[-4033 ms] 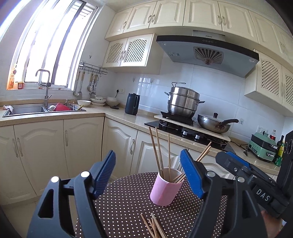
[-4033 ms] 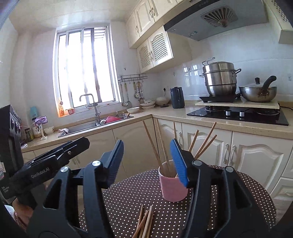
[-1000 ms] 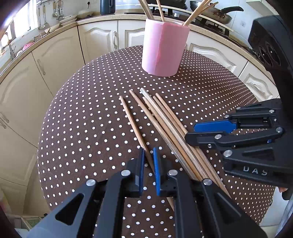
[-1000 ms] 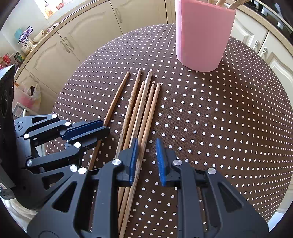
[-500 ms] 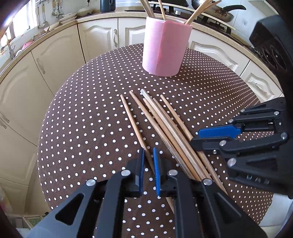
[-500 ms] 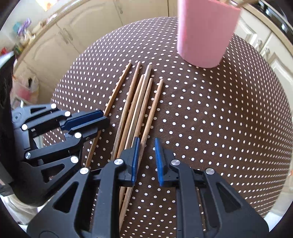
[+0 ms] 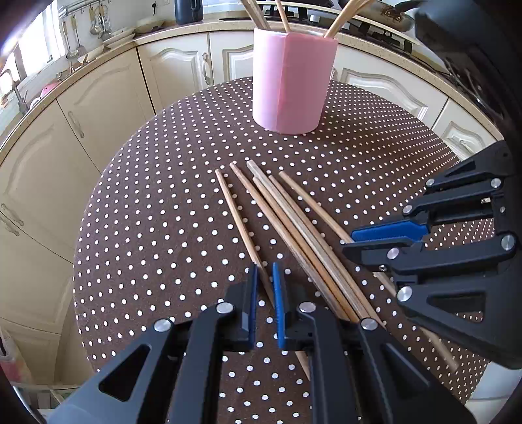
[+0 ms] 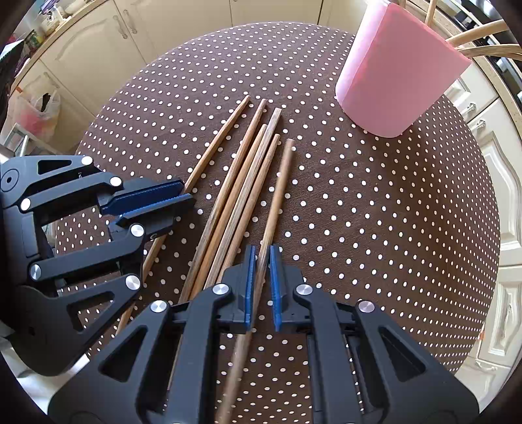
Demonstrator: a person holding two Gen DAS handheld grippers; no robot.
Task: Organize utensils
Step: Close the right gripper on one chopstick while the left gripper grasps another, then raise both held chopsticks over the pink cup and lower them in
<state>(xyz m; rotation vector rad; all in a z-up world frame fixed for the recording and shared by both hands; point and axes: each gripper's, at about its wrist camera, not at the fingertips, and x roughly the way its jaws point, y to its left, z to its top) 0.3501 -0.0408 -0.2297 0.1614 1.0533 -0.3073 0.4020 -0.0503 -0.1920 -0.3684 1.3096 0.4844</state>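
Right gripper (image 8: 260, 261) clamps a round wooden chopstick (image 8: 276, 195) (smooth, tapered).

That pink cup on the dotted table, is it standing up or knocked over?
Standing upright. The pink cup rests on its base on the table, with chopsticks in the cup poking out of its top.

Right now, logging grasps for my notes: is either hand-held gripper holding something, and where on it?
Left hand-held gripper and right hand-held gripper each pinch one chopstick near its thick end.
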